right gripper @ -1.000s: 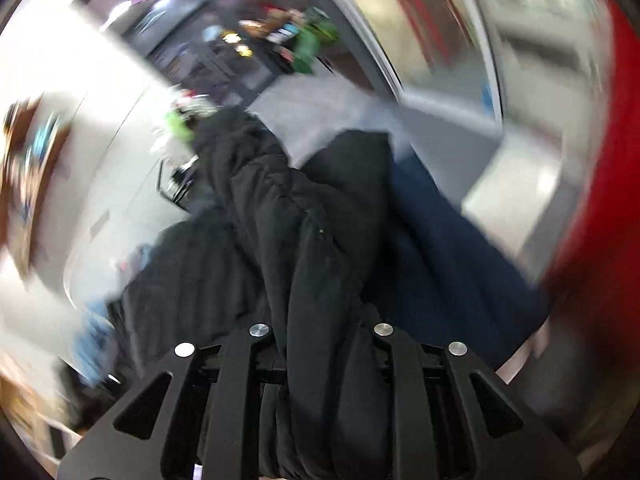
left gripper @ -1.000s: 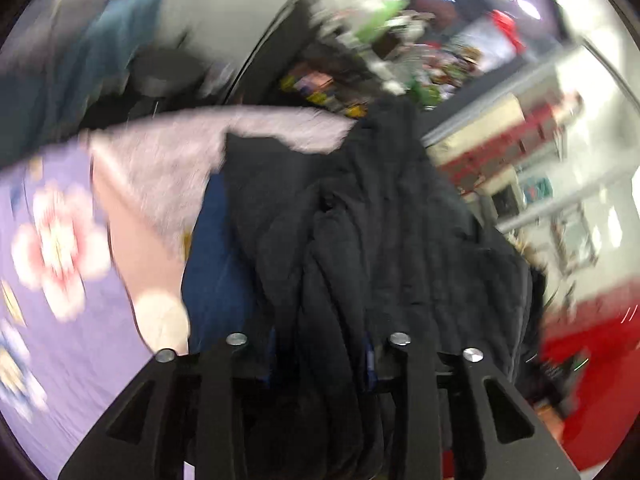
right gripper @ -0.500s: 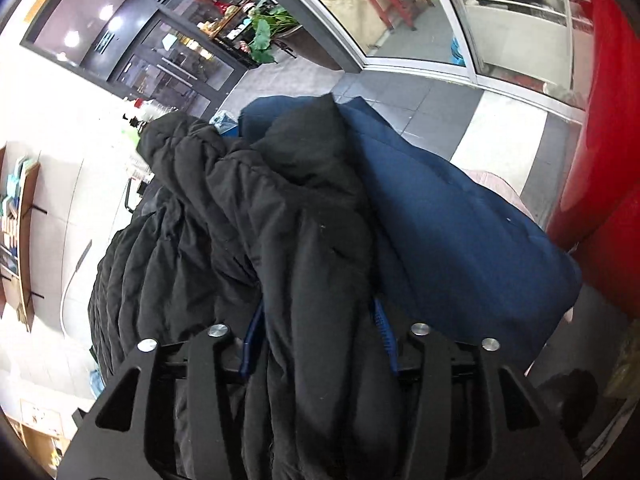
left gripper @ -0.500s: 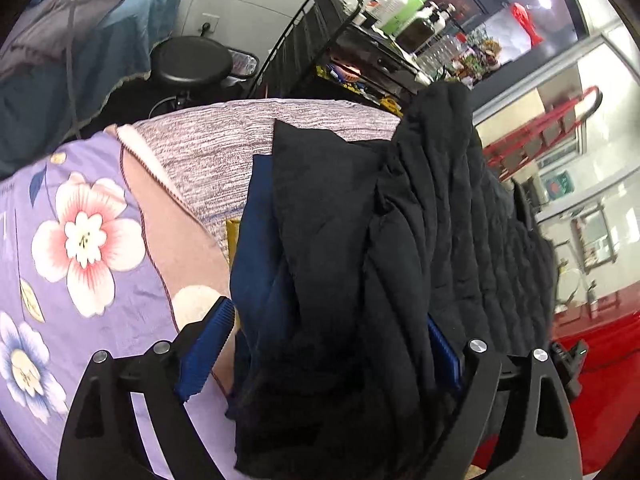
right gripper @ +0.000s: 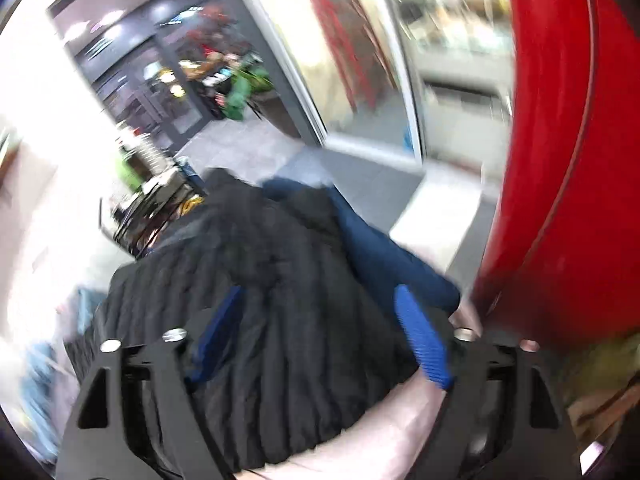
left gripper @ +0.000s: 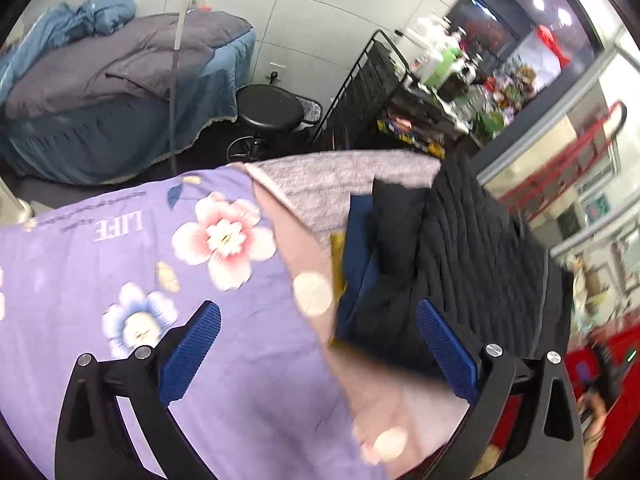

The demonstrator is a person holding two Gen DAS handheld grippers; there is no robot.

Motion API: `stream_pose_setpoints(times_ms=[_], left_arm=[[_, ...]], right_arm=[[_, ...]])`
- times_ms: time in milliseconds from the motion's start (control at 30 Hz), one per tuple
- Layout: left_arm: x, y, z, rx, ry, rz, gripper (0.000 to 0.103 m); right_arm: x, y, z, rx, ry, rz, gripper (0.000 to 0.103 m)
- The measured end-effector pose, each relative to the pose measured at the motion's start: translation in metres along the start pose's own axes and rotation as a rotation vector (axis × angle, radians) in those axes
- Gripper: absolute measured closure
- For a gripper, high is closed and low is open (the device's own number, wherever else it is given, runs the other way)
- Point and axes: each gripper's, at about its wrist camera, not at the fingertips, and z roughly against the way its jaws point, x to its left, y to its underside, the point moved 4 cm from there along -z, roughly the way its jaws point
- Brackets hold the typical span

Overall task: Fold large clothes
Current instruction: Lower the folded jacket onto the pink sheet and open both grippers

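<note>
A black quilted jacket (left gripper: pixel 476 252) lies bunched on a navy garment (left gripper: pixel 360 248) at the right end of a bed with a purple flowered sheet (left gripper: pixel 100 280). My left gripper (left gripper: pixel 318 306) hangs above the sheet, jaws wide and still opening, with nothing between the blue pads (left gripper: pixel 192 348); the jacket starts just past the right finger. In the right wrist view the jacket (right gripper: pixel 280 280) spreads below my right gripper (right gripper: pixel 318 290). Its jaws are opening too, and its pads (right gripper: pixel 424 340) stand clear of the cloth. The navy garment (right gripper: pixel 384 256) sticks out on the right.
A black stool (left gripper: pixel 270 110) and a blue-covered bed (left gripper: pixel 120 92) stand beyond the sheet. A black wire rack (left gripper: pixel 368 92) with bottles is at the back right. A red pillar (right gripper: pixel 560 160) rises close on the right of the pile.
Both grippers were shut on folds of the black jacket. Both have let go, spread their jaws wide and drawn back and up; the jacket now rests on the pile.
</note>
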Motion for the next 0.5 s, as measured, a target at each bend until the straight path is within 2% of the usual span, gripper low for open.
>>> stream_pose_setpoints(times_ms=[67, 133, 233, 300, 367, 500], left_arm=[[-0.011, 0.019, 0.009, 0.015, -0.021, -0.052, 0.006], [-0.031, 0.039, 0.013, 0.046, -0.015, -0.129, 0.006], [-0.070, 0.069, 0.016, 0.097, 0.055, -0.272, 0.006], [-0.094, 0.086, 0.018, 0.111, 0.075, -0.349, 0.006], [-0.109, 0.096, 0.018, 0.114, 0.063, -0.406, 0.006], [-0.132, 0.106, 0.016, 0.138, 0.040, -0.473, 0.006]], right_arm=[[0.031, 0.012, 0.026, -0.020, -0.003, 0.139, 0.011], [0.056, 0.030, 0.041, 0.007, -0.031, 0.243, 0.010], [0.097, 0.066, 0.060, 0.090, -0.077, 0.405, 0.007], [0.114, 0.090, 0.076, 0.098, -0.064, 0.497, 0.007], [0.121, 0.110, 0.095, 0.083, -0.025, 0.547, 0.007], [0.107, 0.128, 0.119, 0.132, -0.039, 0.493, 0.007]])
